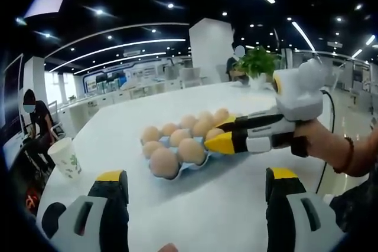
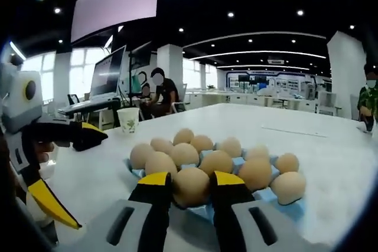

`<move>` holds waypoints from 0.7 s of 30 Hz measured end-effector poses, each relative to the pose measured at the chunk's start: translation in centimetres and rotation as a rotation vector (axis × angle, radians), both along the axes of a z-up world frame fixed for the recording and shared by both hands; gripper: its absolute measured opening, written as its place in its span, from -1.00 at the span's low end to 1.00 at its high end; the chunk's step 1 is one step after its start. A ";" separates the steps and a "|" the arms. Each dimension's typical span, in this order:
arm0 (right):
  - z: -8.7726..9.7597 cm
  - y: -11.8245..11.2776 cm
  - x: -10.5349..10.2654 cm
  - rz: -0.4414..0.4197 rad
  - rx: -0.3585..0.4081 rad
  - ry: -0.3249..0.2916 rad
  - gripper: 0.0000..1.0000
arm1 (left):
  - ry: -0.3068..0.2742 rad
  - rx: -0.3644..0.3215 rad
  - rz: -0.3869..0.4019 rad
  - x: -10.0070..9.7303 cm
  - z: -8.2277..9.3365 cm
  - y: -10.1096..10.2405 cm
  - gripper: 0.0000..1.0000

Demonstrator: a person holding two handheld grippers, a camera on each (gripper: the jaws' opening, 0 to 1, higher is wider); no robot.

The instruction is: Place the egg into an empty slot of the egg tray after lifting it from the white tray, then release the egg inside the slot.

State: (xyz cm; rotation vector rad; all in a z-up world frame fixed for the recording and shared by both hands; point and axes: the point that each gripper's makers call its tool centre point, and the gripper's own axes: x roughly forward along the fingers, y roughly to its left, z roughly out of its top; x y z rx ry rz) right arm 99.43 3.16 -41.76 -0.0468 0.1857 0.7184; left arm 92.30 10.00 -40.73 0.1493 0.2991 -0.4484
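A light blue egg tray (image 2: 269,196) lies on the white table (image 2: 331,163), and brown eggs fill most of its slots. My right gripper (image 2: 191,180) is shut on one brown egg (image 2: 191,188), holding it at the tray's near edge, low over a front slot. From the left gripper view, the right gripper (image 1: 211,136) reaches in from the right with yellow tips around that egg (image 1: 214,133) at the tray (image 1: 199,162). My left gripper (image 1: 196,184) is open and holds nothing, hovering short of the tray. It enters the right gripper view as the left gripper (image 2: 91,181), jaws spread.
A paper cup (image 1: 65,157) stands near the table's left edge, also seen as the cup (image 2: 128,119). A potted plant (image 1: 258,63) sits at the far end. A person (image 1: 35,116) sits beside the table; a hand (image 1: 322,140) holds the right gripper.
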 end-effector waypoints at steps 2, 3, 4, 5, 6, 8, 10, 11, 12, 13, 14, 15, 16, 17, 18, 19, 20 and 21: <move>0.1 0.0 -0.1 0.000 0.013 0.007 -0.43 | 0.000 -0.002 -0.002 0.0 0.0 -0.1 0.98; 0.1 0.1 -0.2 0.003 0.020 0.008 -0.43 | 0.000 -0.003 -0.002 0.0 0.0 -0.1 0.98; 0.3 0.1 -0.2 0.004 0.027 0.002 -0.41 | -0.001 -0.006 -0.005 0.0 0.0 -0.2 0.98; 0.5 0.0 -0.2 0.002 0.031 -0.010 -0.40 | -0.004 -0.008 -0.007 0.0 0.1 -0.3 0.98; 0.6 0.1 -0.4 0.007 0.028 -0.017 -0.38 | -0.005 -0.009 -0.008 0.0 0.1 -0.3 0.98; 0.8 0.0 -0.3 0.004 0.023 -0.028 -0.30 | -0.008 -0.013 -0.009 0.0 0.2 -0.4 0.98; 1.0 0.0 -0.4 0.006 0.015 -0.037 -0.23 | -0.009 -0.013 -0.009 0.0 0.3 -0.4 0.98; 1.1 0.0 -0.3 0.004 0.014 -0.038 -0.22 | -0.010 -0.013 -0.010 0.0 0.3 -0.5 0.99; 1.2 -0.1 -0.3 0.002 0.014 -0.041 -0.19 | -0.009 -0.014 -0.011 0.0 0.3 -0.5 0.99; 1.3 -0.2 -0.3 0.001 0.017 -0.045 -0.16 | -0.010 -0.015 -0.012 0.1 0.3 -0.6 0.99; 1.4 -0.3 -0.3 0.001 0.018 -0.044 -0.13 | -0.011 -0.017 -0.014 0.1 0.4 -0.6 0.99; 1.5 -0.4 -0.2 -0.001 0.019 -0.043 -0.08 | -0.011 -0.018 -0.015 0.1 0.4 -0.6 0.99; 1.6 -0.4 -0.3 -0.002 0.019 -0.046 -0.05 | -0.010 -0.019 -0.014 0.1 0.4 -0.7 0.99; 1.6 -0.5 -0.2 -0.003 0.017 -0.047 -0.01 | -0.009 -0.019 -0.014 0.1 0.4 -0.7 1.00; 1.7 -0.6 -0.2 -0.003 0.016 -0.046 0.02 | -0.009 -0.020 -0.014 0.1 0.4 -0.7 1.00; 1.7 -0.7 -0.2 -0.004 0.016 -0.046 0.04 | -0.009 -0.020 -0.014 0.2 0.4 -0.7 1.00; 1.9 -0.9 -0.2 -0.005 0.017 -0.046 0.07 | -0.011 -0.022 -0.013 0.2 0.4 -0.7 1.00; 1.9 -1.0 -0.2 -0.006 0.018 -0.045 0.10 | -0.012 -0.024 -0.014 0.2 0.5 -0.8 1.00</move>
